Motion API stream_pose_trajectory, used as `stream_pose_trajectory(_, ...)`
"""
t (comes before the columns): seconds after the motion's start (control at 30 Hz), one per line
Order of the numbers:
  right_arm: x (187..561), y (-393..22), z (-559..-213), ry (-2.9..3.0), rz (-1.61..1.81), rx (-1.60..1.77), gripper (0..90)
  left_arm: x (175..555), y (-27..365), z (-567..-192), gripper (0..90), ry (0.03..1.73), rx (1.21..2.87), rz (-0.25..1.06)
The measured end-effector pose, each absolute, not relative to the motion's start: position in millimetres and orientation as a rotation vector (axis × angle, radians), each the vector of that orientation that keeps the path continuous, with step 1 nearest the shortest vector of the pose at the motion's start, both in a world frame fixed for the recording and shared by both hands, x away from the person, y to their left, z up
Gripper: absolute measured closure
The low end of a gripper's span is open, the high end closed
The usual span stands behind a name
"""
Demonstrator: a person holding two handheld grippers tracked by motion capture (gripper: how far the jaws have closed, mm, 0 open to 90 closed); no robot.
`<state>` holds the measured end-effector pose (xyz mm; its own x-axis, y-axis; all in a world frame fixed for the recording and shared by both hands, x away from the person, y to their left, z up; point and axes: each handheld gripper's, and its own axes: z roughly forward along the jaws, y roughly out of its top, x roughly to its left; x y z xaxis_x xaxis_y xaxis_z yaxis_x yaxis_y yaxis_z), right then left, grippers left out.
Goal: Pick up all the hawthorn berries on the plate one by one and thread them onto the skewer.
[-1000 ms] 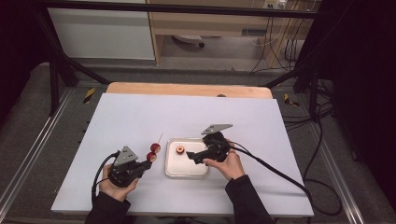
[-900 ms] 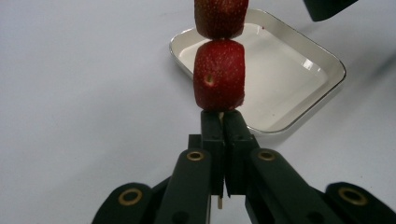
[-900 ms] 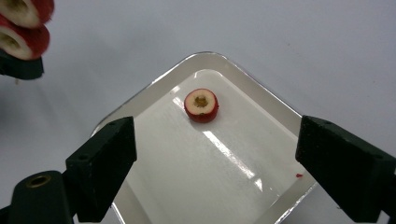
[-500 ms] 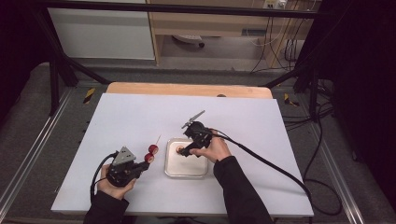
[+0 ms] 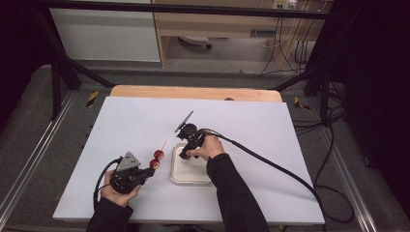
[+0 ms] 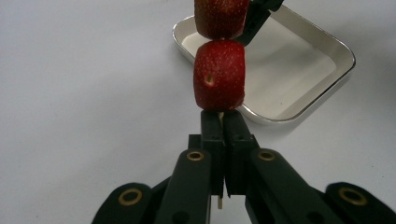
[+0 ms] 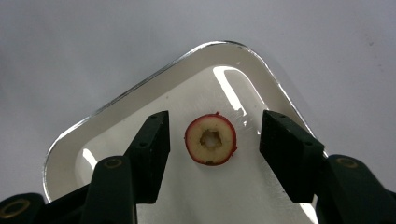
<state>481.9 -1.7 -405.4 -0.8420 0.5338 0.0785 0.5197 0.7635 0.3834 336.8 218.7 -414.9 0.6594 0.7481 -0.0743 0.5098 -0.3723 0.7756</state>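
Observation:
My left gripper point(image 5: 148, 169) point(image 6: 223, 122) is shut on the bare end of a thin wooden skewer point(image 5: 163, 145) that carries two red strawberry pieces point(image 5: 156, 158) point(image 6: 219, 74), held low over the table left of the tray. My right gripper point(image 5: 183, 154) point(image 7: 212, 140) points down into the small metal tray point(image 5: 193, 176) point(image 7: 154, 77). A round red-skinned fruit piece point(image 7: 210, 138) with a hole through its pale centre lies in the tray between the jaws. The jaws have just been closing, and a gap remains on each side of the piece.
The white table top point(image 5: 251, 125) has a wooden strip point(image 5: 193, 92) along its far edge. The right gripper's black cable point(image 5: 270, 166) trails off to the right across the table. The tray point(image 6: 299, 70) lies just beyond the skewer's tip in the left gripper view.
My right hand has swung left from the tray's right side to its far left corner, tilting the gripper down into the tray. The left hand and skewer have stayed put.

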Motion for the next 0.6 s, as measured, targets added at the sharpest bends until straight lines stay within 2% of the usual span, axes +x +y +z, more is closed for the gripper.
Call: stream_pose_trajectory(0.6,487.2,1.6,-414.1,2.95,0.553,0.924,61.0,337.0,216.7,-415.6,88.5,0.972,2.066,0.363)
